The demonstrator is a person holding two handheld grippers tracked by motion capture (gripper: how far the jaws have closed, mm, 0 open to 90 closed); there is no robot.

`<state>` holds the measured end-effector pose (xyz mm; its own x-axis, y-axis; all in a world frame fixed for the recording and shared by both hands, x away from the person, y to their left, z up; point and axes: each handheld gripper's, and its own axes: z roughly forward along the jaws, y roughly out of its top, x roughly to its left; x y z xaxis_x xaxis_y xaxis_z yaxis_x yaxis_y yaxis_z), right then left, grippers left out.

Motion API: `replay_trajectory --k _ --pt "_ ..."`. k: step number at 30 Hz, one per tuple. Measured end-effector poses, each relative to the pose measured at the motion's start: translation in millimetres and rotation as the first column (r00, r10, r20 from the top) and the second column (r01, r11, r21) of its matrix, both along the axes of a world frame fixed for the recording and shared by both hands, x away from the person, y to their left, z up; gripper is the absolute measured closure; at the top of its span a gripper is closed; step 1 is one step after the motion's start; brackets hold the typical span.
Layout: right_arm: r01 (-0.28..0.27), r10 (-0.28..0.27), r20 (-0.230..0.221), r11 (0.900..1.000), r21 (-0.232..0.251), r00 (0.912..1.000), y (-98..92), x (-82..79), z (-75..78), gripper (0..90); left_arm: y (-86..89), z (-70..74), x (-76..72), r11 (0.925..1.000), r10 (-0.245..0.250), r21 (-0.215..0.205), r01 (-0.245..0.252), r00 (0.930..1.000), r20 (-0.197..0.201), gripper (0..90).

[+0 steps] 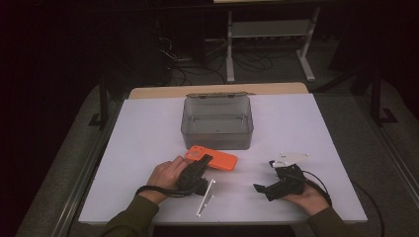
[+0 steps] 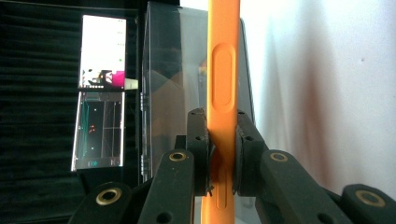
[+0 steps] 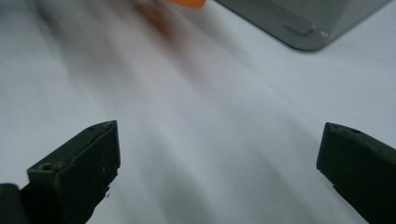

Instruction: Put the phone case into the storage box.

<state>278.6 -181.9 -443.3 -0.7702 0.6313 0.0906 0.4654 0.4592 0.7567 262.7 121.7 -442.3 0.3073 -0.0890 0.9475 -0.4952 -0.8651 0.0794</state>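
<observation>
An orange phone case (image 1: 217, 159) lies just in front of the clear box, its near end between the jaws of my left gripper (image 1: 203, 163). In the left gripper view the case (image 2: 223, 70) stands edge-on, and both black pads (image 2: 198, 140) press its sides: my left gripper (image 2: 222, 149) is shut on it. To the right, my right gripper (image 1: 264, 177) sits low over the white table, pointing left and apart from the case. Its jaws (image 3: 219, 163) stand wide open with only bare table between them.
A clear grey plastic box (image 1: 217, 137) with its lid open stands at the table's middle back; its corner (image 3: 303, 28) shows ahead of the right gripper. The white tabletop (image 1: 143, 148) ends close to my forearms. A lit screen (image 2: 100, 93) glows beyond the table.
</observation>
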Motion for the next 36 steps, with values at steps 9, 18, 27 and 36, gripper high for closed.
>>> replay_trajectory --k 9,18,27,36 --pt "0.010 -0.010 0.011 1.000 0.011 0.9999 -4.4 1.9 1.1 0.0 -0.3 1.8 -0.2 0.9997 -0.004 -0.023 0.004 0.9999 -0.014 79.5" --pt "0.011 -0.011 0.011 1.000 0.000 0.9999 -3.5 2.5 0.2 0.0 -0.6 4.0 0.1 0.9989 -0.003 -0.048 0.001 0.9993 -0.037 79.5" --pt "0.010 -0.010 0.019 1.000 0.003 0.9998 -3.4 2.4 1.4 0.0 0.8 6.9 2.1 0.9965 0.001 -0.083 -0.007 0.9973 -0.074 79.5" --pt "0.011 -0.012 0.039 1.000 0.006 0.9992 -4.1 1.7 4.0 3.9 1.6 8.6 2.9 0.9950 0.003 -0.099 -0.012 0.9957 -0.093 79.5"
